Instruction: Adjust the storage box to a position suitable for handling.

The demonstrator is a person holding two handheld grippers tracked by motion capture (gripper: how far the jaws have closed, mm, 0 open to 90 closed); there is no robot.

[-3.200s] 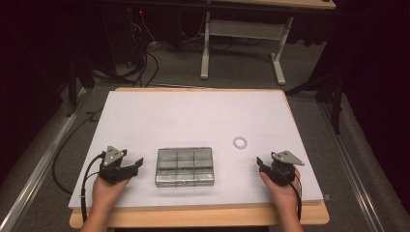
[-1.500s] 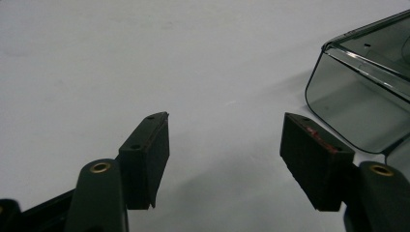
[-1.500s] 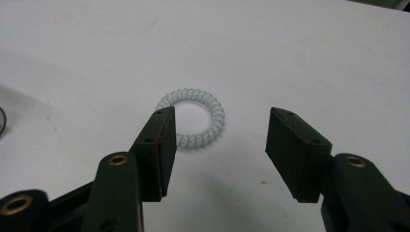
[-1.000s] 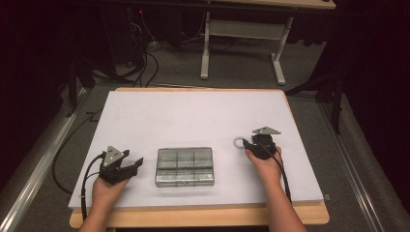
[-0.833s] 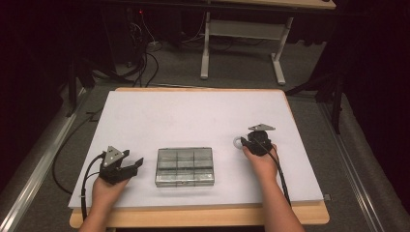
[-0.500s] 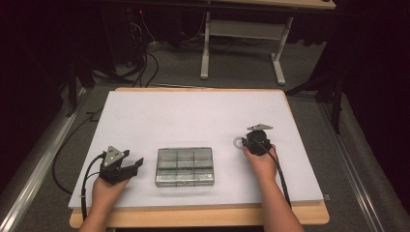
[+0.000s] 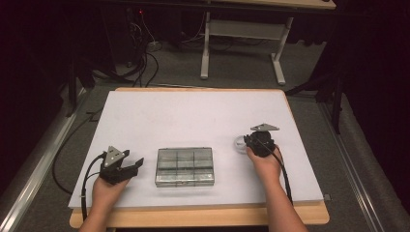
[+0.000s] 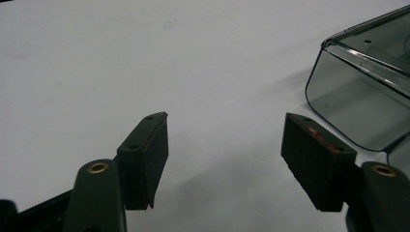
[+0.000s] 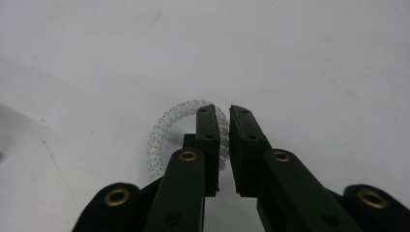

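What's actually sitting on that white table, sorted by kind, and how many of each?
Clear spiral coil ring: 1
Clear compartment box: 1
Hand-held black tools: 2, left tool and right tool
Total: 4

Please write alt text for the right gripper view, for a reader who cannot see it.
The right gripper has just been closing its two black jaws on one side of a clear spiral hair tie, which lies on a white table.

Our left gripper point(image 7: 126, 166) rests with jaws wide; our right gripper point(image 9: 223, 145) points down, jaws just closing, nearly together.
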